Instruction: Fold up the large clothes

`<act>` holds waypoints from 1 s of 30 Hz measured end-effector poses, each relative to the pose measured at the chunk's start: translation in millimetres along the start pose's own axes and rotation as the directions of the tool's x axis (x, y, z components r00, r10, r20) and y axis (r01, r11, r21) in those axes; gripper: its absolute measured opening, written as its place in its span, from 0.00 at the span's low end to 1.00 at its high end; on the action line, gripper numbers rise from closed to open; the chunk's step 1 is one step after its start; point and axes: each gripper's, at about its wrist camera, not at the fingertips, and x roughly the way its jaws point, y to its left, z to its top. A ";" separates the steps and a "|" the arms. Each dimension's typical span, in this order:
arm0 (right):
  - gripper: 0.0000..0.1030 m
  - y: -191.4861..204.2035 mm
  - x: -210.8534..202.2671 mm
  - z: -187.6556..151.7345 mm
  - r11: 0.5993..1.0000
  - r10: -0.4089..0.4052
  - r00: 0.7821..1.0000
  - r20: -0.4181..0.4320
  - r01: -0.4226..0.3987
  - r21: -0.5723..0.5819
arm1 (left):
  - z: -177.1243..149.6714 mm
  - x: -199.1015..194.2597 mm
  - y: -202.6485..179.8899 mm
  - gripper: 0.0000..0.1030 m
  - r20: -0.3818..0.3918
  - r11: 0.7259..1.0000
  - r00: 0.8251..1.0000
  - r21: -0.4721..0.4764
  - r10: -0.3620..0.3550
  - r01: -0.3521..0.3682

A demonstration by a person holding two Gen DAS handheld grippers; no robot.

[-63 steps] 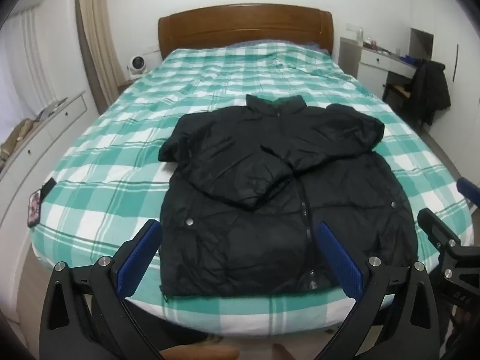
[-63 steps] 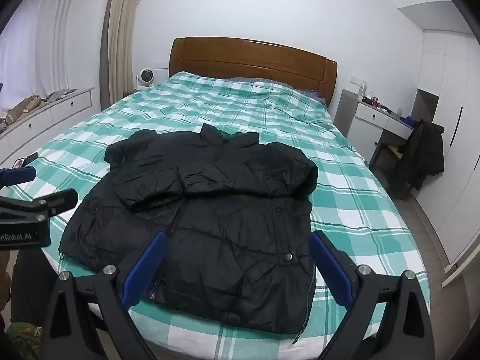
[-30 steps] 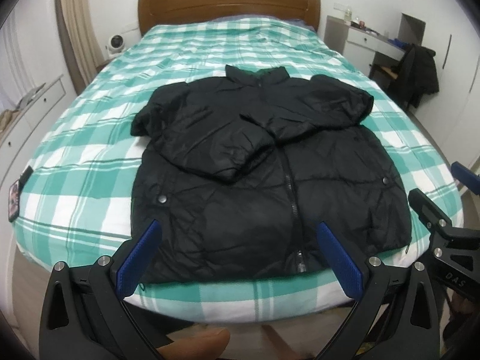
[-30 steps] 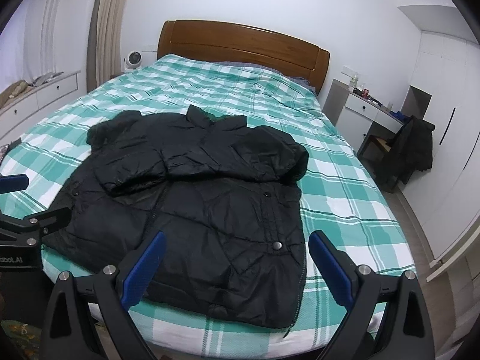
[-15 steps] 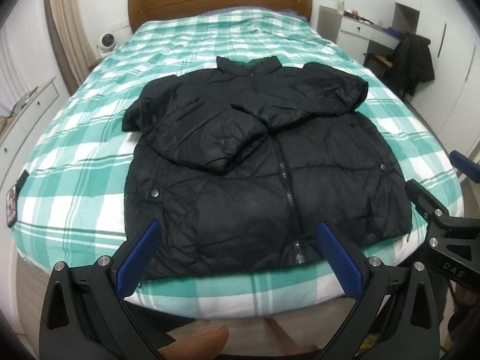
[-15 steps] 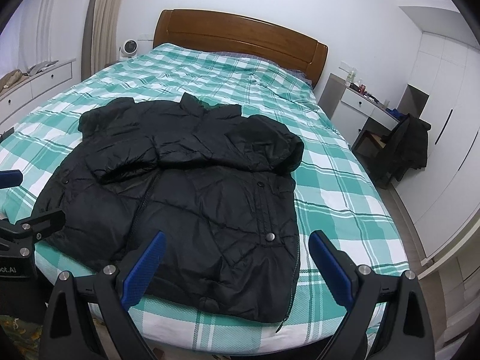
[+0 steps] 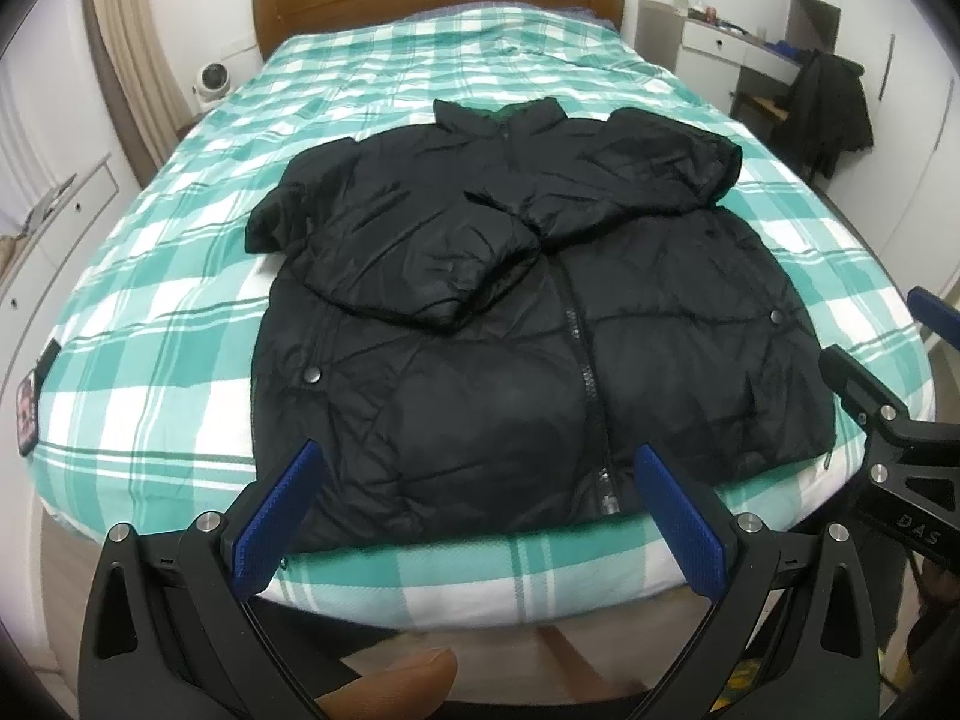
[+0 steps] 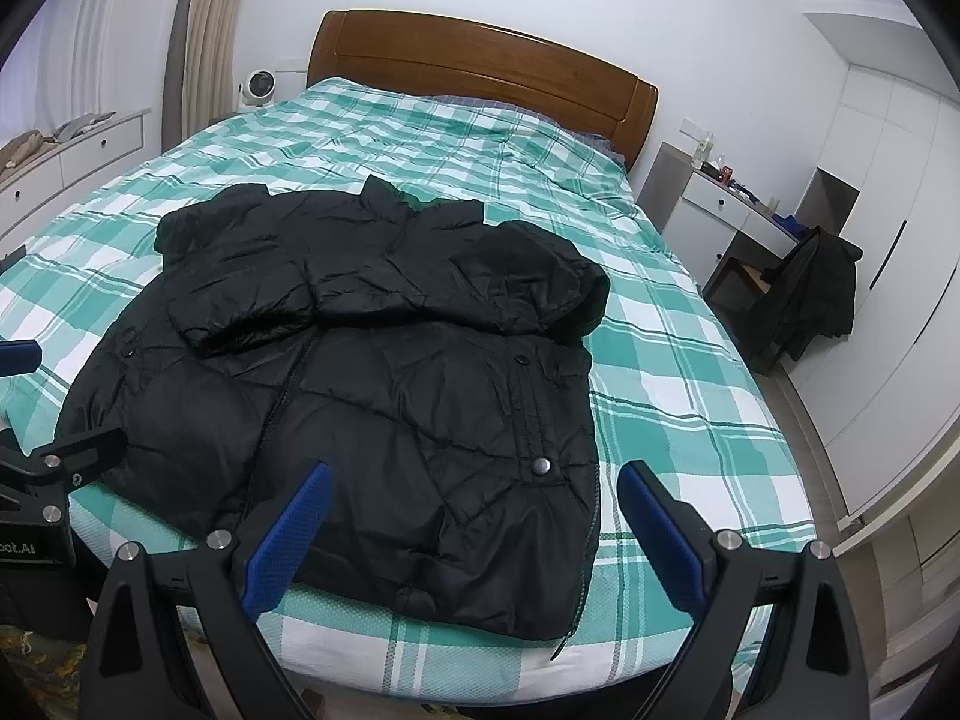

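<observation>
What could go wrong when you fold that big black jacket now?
The jacket is puffy and slick, so the folded sleeves might slide open when the hem lifts. Its hem lies near the bed edge, so it might slip off. The open left gripper and right gripper might pinch only one layer.

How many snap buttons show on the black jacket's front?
2 in the left wrist view: one snap on the black jacket left of the zipper, one snap right of it. The folded sleeves may hide more.

Jacket's [image 7: 510,324] sleeve cuffs are hidden; desk clutter [image 8: 717,165] too small to identify
</observation>
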 end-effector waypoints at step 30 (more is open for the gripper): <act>0.95 -3.9 5.0 -19.1 0.996 0.089 0.996 -0.007 -0.089 0.022 | 85.5 149.4 66.6 0.21 -0.055 0.979 0.989 0.142 -0.139 0.146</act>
